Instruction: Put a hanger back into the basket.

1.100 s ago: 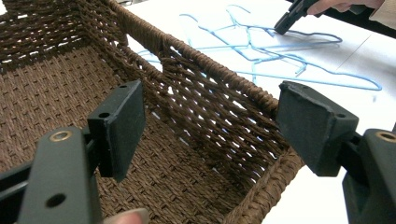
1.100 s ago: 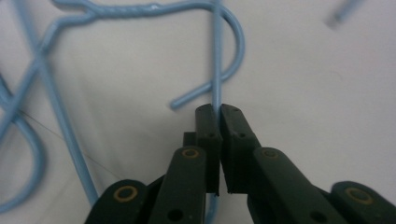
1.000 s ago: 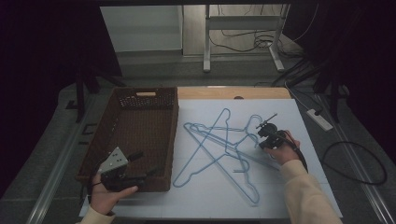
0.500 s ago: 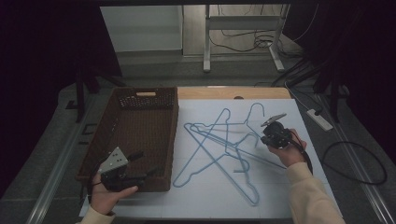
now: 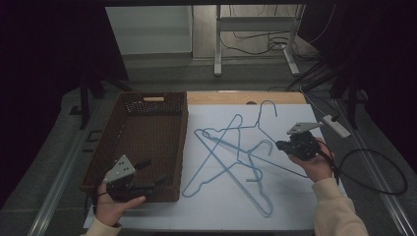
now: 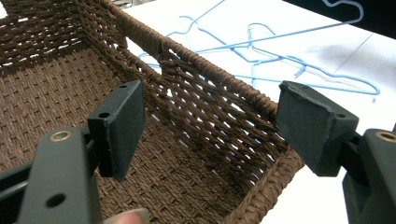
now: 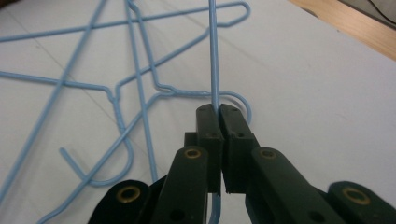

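Your right gripper (image 7: 219, 108) has its jaws closed on a blue wire hanger (image 5: 260, 129), near the counter's (image 5: 216, 211) right edge. The hanger's far end is raised; two more hangers (image 5: 226, 162) lie crossed mid-counter. Your left gripper (image 6: 210, 116) hovers with jaws wide open, empty, over the basket's (image 5: 162, 105) near right corner.

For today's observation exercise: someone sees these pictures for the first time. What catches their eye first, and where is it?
The tangle of light blue wire hangers on the white table top stands out, spread across the middle. At the right, the right gripper is shut on one hanger's wire. At the left sits a brown woven basket, with the left gripper open at its near corner.
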Action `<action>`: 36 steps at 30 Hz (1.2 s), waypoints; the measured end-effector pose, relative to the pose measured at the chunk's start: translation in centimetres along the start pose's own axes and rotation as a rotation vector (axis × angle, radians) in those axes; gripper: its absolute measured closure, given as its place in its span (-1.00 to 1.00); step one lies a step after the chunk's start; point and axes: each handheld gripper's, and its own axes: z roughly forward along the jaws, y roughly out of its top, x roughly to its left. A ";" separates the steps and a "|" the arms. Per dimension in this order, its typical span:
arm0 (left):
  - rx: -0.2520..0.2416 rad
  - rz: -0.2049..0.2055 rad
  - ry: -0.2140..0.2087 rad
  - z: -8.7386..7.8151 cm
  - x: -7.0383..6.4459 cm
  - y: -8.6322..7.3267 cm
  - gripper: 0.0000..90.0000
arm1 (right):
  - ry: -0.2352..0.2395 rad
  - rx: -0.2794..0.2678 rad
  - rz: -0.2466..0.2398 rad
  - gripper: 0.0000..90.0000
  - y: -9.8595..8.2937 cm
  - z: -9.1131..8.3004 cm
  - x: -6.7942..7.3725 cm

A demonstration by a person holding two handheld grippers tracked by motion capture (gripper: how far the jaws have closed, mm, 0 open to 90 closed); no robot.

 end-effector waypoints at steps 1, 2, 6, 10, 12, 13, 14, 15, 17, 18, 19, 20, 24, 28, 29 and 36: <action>-0.001 0.000 0.001 0.0 0.0 0.0 -0.44 | 0.010 -0.010 0.000 0.96 0.0 -0.2 0.1; -0.001 0.001 0.001 0.0 0.0 0.0 -0.44 | 0.010 -0.010 0.000 0.96 0.0 -0.2 0.1; -0.002 0.001 0.003 0.0 0.0 0.0 -0.44 | 0.045 -0.036 0.004 0.96 0.0 -0.7 0.1; -0.002 0.001 0.004 -0.1 0.0 0.1 -0.44 | 0.076 -0.063 0.010 0.96 0.0 -1.1 0.1; -0.004 0.001 0.005 -0.1 0.0 0.1 -0.44 | 0.087 -0.077 0.012 0.96 0.0 -1.3 0.1; -0.005 0.002 0.006 -0.1 0.0 0.1 -0.44 | 0.093 -0.086 0.012 0.96 0.0 -1.5 0.1; -0.005 0.003 0.006 -0.1 0.0 0.2 -0.44 | 0.103 -0.097 0.012 0.96 0.0 -1.7 0.1; -0.005 0.003 0.007 -0.1 0.0 0.2 -0.44 | 0.111 -0.105 0.013 0.96 0.0 -1.9 0.1; -0.005 0.004 0.008 -0.1 0.0 0.3 -0.44 | 0.121 -0.119 0.014 0.96 0.1 -2.3 0.1; -0.005 0.005 0.008 -0.1 0.0 0.3 -0.44 | 0.126 -0.129 0.015 0.96 0.1 -2.6 0.1; -0.006 0.005 0.008 -0.1 -0.1 0.4 -0.44 | 0.129 -0.136 0.014 0.96 0.1 -2.8 0.1; -0.006 0.006 0.009 -0.1 -0.1 0.4 -0.44 | 0.137 -0.142 0.013 0.96 0.1 -3.0 0.0; -0.006 0.010 0.011 0.0 -0.2 0.7 -0.43 | 0.151 -0.168 0.018 0.96 0.2 -4.0 0.0; -0.014 0.018 0.012 -0.1 -0.4 1.3 -0.43 | 0.163 -0.187 0.011 0.96 0.3 -4.9 0.1; -0.017 0.021 0.011 -0.1 -0.4 1.6 -0.43 | 0.163 -0.192 0.010 0.96 0.3 -5.0 0.1; -0.021 0.075 0.002 0.7 -0.8 5.0 -0.43 | 0.187 -0.218 0.011 0.96 0.4 -6.4 0.1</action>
